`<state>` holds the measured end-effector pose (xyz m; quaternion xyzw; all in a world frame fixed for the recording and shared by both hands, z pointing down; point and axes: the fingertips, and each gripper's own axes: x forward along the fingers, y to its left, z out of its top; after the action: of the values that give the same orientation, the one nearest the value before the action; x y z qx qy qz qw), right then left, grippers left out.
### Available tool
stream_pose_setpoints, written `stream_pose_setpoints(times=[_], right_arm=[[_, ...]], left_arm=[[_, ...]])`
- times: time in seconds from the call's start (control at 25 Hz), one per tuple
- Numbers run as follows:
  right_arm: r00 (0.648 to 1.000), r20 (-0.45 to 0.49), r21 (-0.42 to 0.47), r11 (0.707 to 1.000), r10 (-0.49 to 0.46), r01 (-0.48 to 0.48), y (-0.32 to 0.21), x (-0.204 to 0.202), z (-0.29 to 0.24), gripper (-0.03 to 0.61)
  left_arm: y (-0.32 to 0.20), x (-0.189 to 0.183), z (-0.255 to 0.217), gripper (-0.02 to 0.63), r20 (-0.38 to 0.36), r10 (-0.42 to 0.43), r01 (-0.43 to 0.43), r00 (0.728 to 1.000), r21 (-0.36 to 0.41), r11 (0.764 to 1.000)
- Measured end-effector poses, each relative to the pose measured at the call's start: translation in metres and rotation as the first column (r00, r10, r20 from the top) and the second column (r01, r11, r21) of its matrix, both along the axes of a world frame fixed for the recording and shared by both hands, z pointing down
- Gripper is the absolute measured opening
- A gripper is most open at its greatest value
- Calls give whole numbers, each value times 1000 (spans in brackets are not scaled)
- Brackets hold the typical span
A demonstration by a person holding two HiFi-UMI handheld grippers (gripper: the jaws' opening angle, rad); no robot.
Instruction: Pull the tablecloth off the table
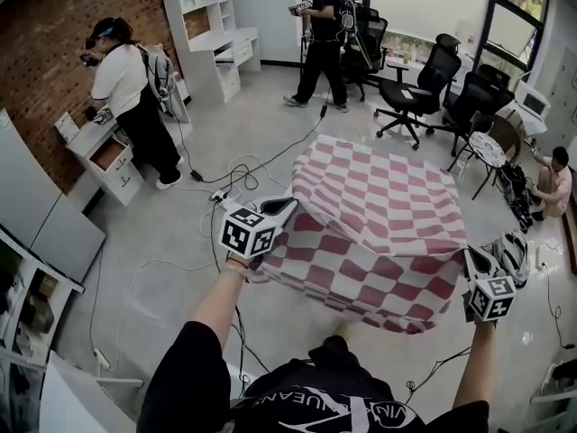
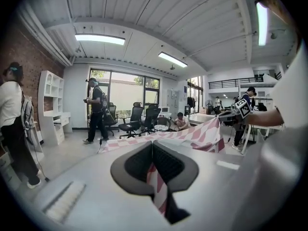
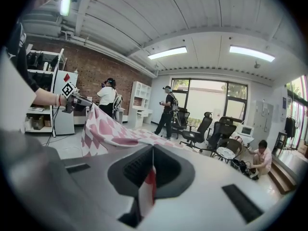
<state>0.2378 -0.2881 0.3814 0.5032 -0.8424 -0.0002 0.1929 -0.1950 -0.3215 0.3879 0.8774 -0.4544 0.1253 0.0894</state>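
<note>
Left gripper [image 2: 153, 153] and right gripper [image 3: 153, 159] each pinch a tablecloth [image 1: 379, 215] corner, lifted mid-frame; its far half seemingly not yet pulled off.

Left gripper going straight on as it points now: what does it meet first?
Likely the red-and-white checked tablecloth that the left gripper itself holds, spread directly ahead; depth beyond is unclear.

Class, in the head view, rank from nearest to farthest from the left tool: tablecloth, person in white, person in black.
1. The tablecloth, clamped in the left tool.
2. The person in white, left, by the brick wall.
3. The person in black, far back, near the chairs.
</note>
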Motion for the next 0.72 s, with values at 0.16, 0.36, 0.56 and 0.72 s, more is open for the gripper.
stream_pose_setpoints(times=[0.16,0.36,0.56,0.72], right_arm=[[1000,-9,-2,1000,-10,10,35,-9,-5,11],[1000,9,2,1000,-22,22,79,-24,3,11],[998,42,24,999,-35,34,113,-19,23,11],[996,66,45,998,-53,50,134,-14,21,11]], left_arm=[[30,-3,-2,13,-12,0,0,1000,-5,1000],[71,-3,9,13,-24,10,-10,1000,-13,1000],[106,9,22,13,-31,5,-5,1000,-1,1000],[132,16,21,12,-64,-19,20,998,14,1000]])
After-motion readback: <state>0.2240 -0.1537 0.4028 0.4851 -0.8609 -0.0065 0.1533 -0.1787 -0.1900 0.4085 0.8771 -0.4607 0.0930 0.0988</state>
